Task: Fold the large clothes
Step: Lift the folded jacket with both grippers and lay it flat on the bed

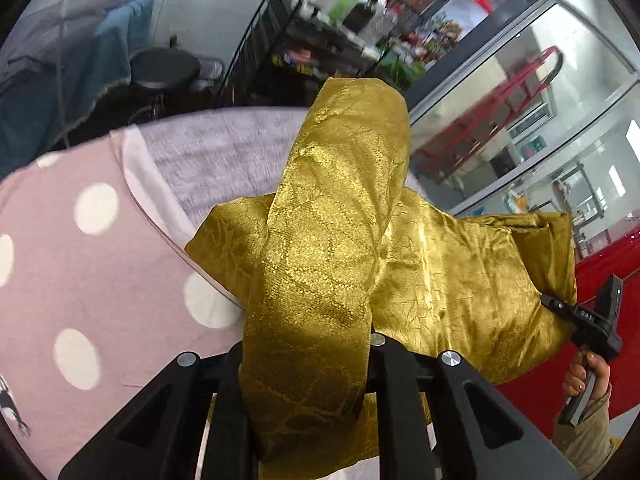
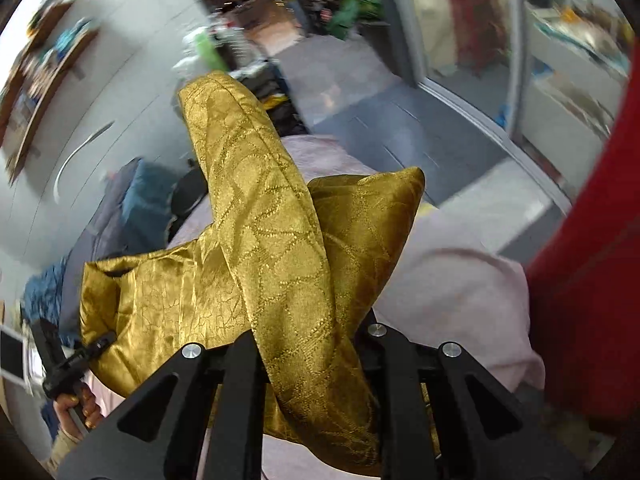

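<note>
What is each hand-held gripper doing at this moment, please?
Left hand-held gripper: closed on the gold garment.
Right hand-held gripper: closed on the same gold garment.

Gold garment (image 1: 320,240) hides the left gripper (image 1: 308,364) fingertips; background shelves (image 2: 44,76) blurred.

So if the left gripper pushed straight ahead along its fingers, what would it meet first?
The gold garment it already clamps: the left gripper has that fabric draped right ahead. Beyond it probably the pale fuzzy blanket, though depth is unclear.
</note>
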